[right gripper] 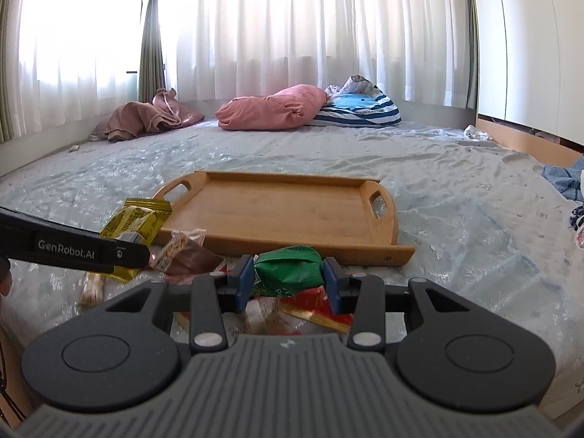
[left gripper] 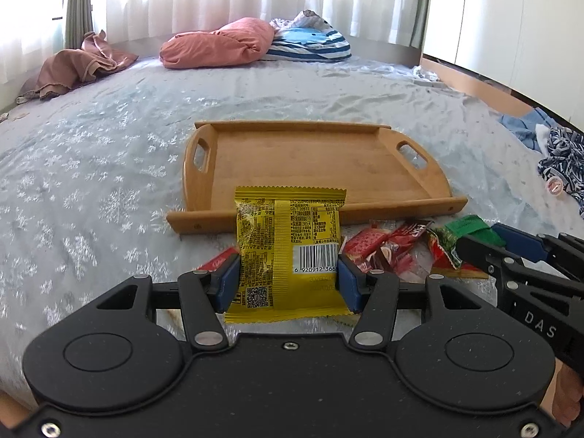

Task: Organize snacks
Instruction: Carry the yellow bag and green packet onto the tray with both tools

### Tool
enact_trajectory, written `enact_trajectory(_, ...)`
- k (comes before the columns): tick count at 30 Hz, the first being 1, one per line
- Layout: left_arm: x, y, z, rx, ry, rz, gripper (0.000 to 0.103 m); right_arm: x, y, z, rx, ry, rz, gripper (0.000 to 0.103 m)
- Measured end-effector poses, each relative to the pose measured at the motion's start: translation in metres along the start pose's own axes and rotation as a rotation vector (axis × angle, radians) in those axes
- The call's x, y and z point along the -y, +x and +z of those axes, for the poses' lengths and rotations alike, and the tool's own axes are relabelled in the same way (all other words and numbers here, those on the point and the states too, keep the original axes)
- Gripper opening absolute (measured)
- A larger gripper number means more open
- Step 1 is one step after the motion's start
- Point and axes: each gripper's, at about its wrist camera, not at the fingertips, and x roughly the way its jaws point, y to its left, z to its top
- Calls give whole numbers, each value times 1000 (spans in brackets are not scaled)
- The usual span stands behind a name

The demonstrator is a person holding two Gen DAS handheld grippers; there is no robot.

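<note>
Left gripper (left gripper: 288,281) fingers clamped the yellow packet (left gripper: 288,252) upright before the wooden tray (left gripper: 430,204) on the bed. Only the right view showed right gripper (right gripper: 288,281) fingers pinching the green packet (right gripper: 288,268).

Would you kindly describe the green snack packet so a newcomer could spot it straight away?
On the bed, find the wooden tray; snack wrappers lie scattered along its near edge. The green snack packet is lifted above them, clamped in the right gripper. It is the only green packet; its neighbours are red, brown or yellow.
</note>
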Motion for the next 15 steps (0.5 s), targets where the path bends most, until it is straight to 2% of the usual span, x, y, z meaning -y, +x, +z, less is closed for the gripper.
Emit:
enact_trajectory(10,-7,31,43,-61,-37,-70,53,17,35,33,-31,66,2,45)
enact_trajectory(15,-11,54,68,-95,-52,-75,53,22,59,52,-50,18,25,45)
